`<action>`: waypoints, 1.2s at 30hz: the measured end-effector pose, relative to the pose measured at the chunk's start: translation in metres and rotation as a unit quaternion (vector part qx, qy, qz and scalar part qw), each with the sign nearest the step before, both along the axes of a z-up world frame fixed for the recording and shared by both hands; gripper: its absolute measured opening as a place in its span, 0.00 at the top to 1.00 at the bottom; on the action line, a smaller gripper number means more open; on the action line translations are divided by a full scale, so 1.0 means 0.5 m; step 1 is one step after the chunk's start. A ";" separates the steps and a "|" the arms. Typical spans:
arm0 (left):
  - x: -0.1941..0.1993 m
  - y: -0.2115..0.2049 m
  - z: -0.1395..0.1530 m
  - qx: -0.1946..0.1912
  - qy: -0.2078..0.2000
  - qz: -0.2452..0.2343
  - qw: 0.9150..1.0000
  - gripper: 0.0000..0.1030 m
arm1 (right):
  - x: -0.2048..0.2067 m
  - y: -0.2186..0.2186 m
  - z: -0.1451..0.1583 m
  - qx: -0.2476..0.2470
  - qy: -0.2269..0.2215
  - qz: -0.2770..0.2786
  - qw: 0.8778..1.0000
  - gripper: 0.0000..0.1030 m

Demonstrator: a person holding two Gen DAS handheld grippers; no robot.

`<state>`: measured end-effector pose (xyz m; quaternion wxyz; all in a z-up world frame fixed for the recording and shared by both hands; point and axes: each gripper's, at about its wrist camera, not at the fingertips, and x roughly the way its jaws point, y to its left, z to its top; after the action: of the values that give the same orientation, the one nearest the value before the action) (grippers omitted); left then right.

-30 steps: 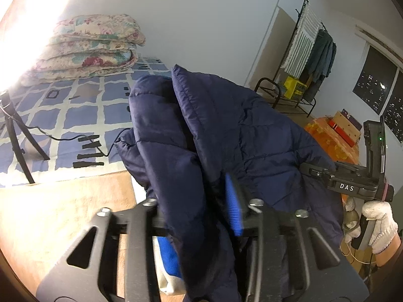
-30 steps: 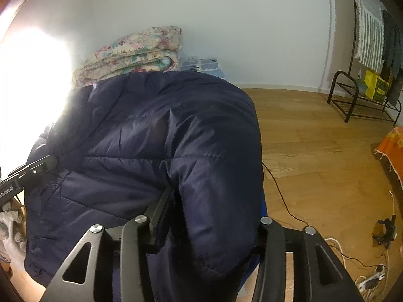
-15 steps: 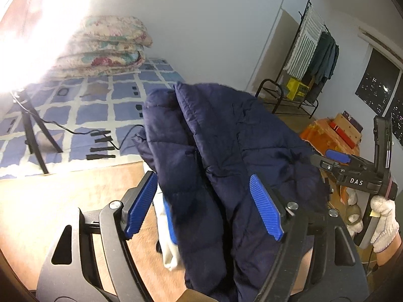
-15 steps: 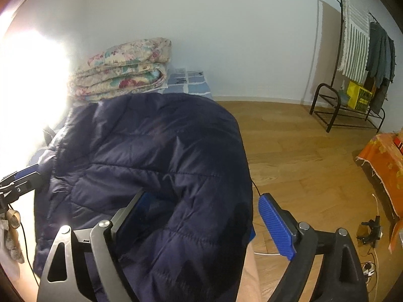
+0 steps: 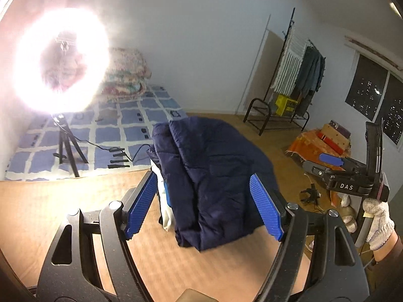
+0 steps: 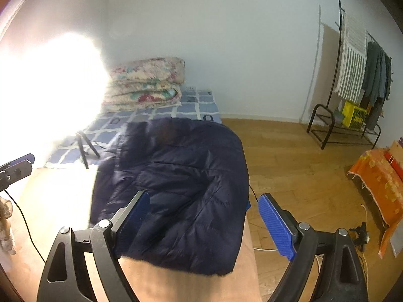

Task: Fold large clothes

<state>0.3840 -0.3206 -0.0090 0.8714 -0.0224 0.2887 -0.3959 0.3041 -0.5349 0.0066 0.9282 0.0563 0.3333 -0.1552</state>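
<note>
A navy puffer jacket (image 5: 216, 156) lies folded in a thick bundle on the tan table (image 5: 75, 188), with a white and blue garment (image 5: 165, 211) peeking out under its left side. My left gripper (image 5: 201, 176) hovers above and behind the bundle, open, its blue pads clear of the fabric. In the right wrist view the jacket (image 6: 181, 176) reaches the table's right edge (image 6: 249, 251). My right gripper (image 6: 203, 196) is open above it, touching nothing. In the left wrist view that right gripper (image 5: 337, 166) shows at the right, held by a gloved hand (image 5: 377, 216).
A glaring ring light (image 5: 60, 60) on a tripod (image 5: 68, 151) stands beyond the table's far left. Behind it lies a blue-checked mattress (image 5: 113, 130) with folded floral quilts (image 6: 146, 83). A clothes rack (image 6: 352, 80), an orange-draped pile (image 6: 377, 176) and floor cables (image 6: 360, 234) sit to the right.
Both grippers were shut on the jacket a second ago. They have opened, let it go, and drawn back and upward. The jacket now rests on the table.
</note>
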 end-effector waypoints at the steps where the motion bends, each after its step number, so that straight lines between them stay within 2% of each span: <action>1: -0.020 0.012 0.014 0.000 -0.005 -0.001 1.000 0.24 | -0.019 0.013 0.014 0.000 -0.005 0.000 1.000 0.12; 7: -0.156 0.106 0.085 -0.001 -0.037 -0.005 0.999 0.24 | -0.138 0.098 0.082 0.001 -0.020 -0.017 1.000 0.11; 12: -0.268 0.193 0.108 -0.007 -0.050 -0.007 0.999 0.16 | -0.253 0.192 0.112 -0.016 -0.036 -0.024 0.999 0.06; 15: -0.329 0.233 0.111 -0.004 -0.056 -0.004 0.998 0.16 | -0.317 0.250 0.117 -0.033 -0.043 -0.029 0.998 0.01; 23: -0.452 0.323 0.069 0.011 -0.066 0.014 0.998 0.14 | -0.419 0.368 0.107 -0.042 -0.078 -0.029 0.996 0.00; 32: -0.500 0.367 0.013 0.034 -0.085 0.046 0.995 0.14 | -0.447 0.446 0.063 -0.047 -0.118 -0.032 0.991 0.00; 34: -0.504 0.374 0.007 0.040 -0.094 0.057 0.993 0.09 | -0.448 0.459 0.051 -0.045 -0.124 -0.031 0.991 0.00; 35: -0.504 0.380 0.003 0.041 -0.096 0.059 0.993 0.01 | -0.446 0.462 0.045 -0.043 -0.126 -0.030 0.991 0.00; 36: -0.506 0.386 -0.001 0.037 -0.099 0.063 0.992 0.00 | -0.443 0.465 0.039 -0.040 -0.126 -0.029 0.991 0.00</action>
<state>0.1311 -0.1275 -0.0095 0.9190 0.0308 0.2139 -0.3297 0.0828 -0.3025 0.0259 0.9595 0.0475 0.2052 -0.1869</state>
